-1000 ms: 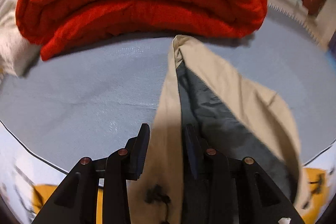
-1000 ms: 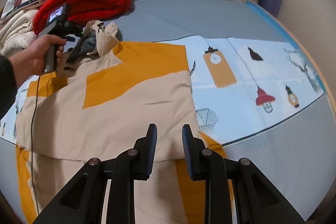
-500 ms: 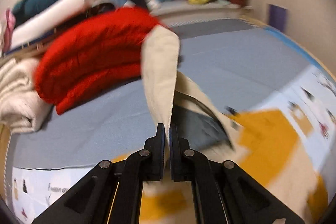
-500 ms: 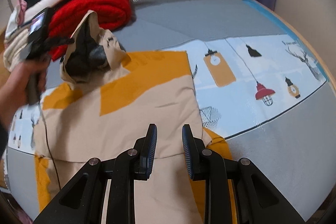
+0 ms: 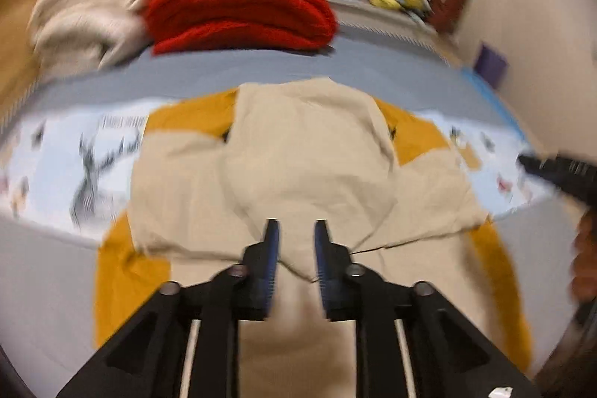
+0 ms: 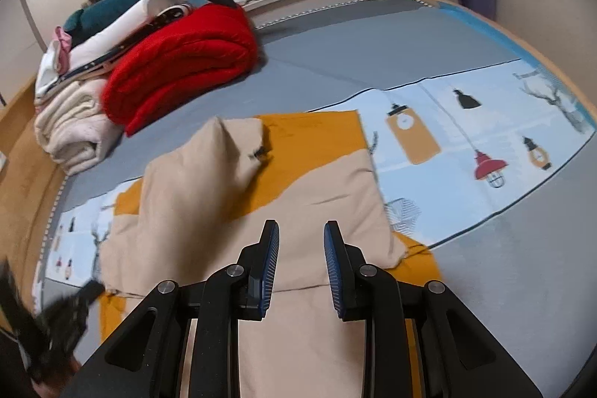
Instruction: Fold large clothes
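On the left, a folded cream blanket (image 6: 71, 133) and a red blanket (image 6: 179, 62) sit on the bed (image 6: 373, 55), well clear. The hooded jacket (image 6: 313, 196), beige and mustard, lies flat mid-bed, hood (image 5: 309, 152) flipped onto its back. The risk: the hood looks puffed, though blur hides detail, and could spring open. The left tongs (image 5: 294, 241) hover over the hood's tip, jaws apart, empty. The right tongs (image 6: 300, 248) hang level above the folded hem, likewise parted and empty.

Red quilt (image 6: 179, 69) beside cream blanket (image 6: 71, 129).
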The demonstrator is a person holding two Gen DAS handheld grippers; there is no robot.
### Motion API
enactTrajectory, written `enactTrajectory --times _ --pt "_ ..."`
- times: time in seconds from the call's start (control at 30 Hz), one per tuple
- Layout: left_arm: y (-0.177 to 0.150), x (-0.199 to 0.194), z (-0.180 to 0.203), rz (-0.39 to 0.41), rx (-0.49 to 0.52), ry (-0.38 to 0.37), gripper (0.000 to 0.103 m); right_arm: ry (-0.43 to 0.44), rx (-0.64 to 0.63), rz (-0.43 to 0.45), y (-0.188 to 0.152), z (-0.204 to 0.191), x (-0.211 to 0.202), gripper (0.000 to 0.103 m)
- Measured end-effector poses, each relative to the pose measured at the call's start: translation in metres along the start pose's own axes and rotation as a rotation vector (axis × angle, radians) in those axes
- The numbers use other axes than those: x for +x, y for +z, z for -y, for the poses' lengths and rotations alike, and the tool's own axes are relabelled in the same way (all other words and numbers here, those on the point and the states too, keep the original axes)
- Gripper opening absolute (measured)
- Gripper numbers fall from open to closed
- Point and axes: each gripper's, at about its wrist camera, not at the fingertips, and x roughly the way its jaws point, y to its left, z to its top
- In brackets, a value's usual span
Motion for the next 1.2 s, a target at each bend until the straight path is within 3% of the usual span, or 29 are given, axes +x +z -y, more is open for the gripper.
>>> enactTrajectory --times 0.07,0.2,0.3,0.37,0.4,0.5,0.57,0.7,0.87,0.97,1.07,1.2 --pt "-0.002 0.013 -0.01 -0.011 -0.065 -0.024 0.02 0.026 0.011 -0.009 -0.001 -0.003 0.006 0.027" --pt "0.005 0.049 -0.013 -0.076 -0.087 -0.047 0.02 0.087 0.036 -0.066 -0.007 -0.016 0.029 0.027" --pt "0.003 0.078 -0.01 -0.158 -0.143 -0.108 0.028 0.116 0.016 -0.107 -0.013 -0.029 0.046 0.027" --pt "-0.006 0.093 -0.008 -0.235 -0.186 -0.136 0.031 0.14 0.002 -0.131 -0.016 -0.037 0.056 0.027" --pt "-0.013 0.106 -0.007 -0.312 -0.199 -0.142 0.031 0.153 -0.011 -0.147 -0.017 -0.042 0.063 0.027" --pt "-0.029 0.125 -0.003 -0.455 -0.17 -0.101 0.031 0.182 -0.032 -0.189 -0.022 -0.051 0.079 0.027" --pt "-0.029 0.123 -0.007 -0.454 -0.216 -0.112 0.03 0.187 -0.04 -0.219 -0.026 -0.055 0.092 0.027" --pt "-0.025 0.12 -0.027 -0.456 -0.407 -0.226 0.031 0.217 0.004 -0.277 -0.033 -0.059 0.117 0.027" --pt "-0.024 0.116 -0.045 -0.473 -0.566 -0.339 0.031 0.238 0.043 -0.321 -0.037 -0.061 0.139 0.027" --pt "-0.023 0.113 -0.048 -0.476 -0.611 -0.385 0.031 0.27 0.084 -0.327 -0.036 -0.058 0.147 0.027" --pt "-0.022 0.11 -0.042 -0.462 -0.621 -0.42 0.039 0.304 0.122 -0.327 -0.034 -0.056 0.151 0.027" --pt "-0.023 0.11 -0.047 -0.447 -0.639 -0.424 0.039 0.307 0.128 -0.349 -0.036 -0.057 0.161 0.027"
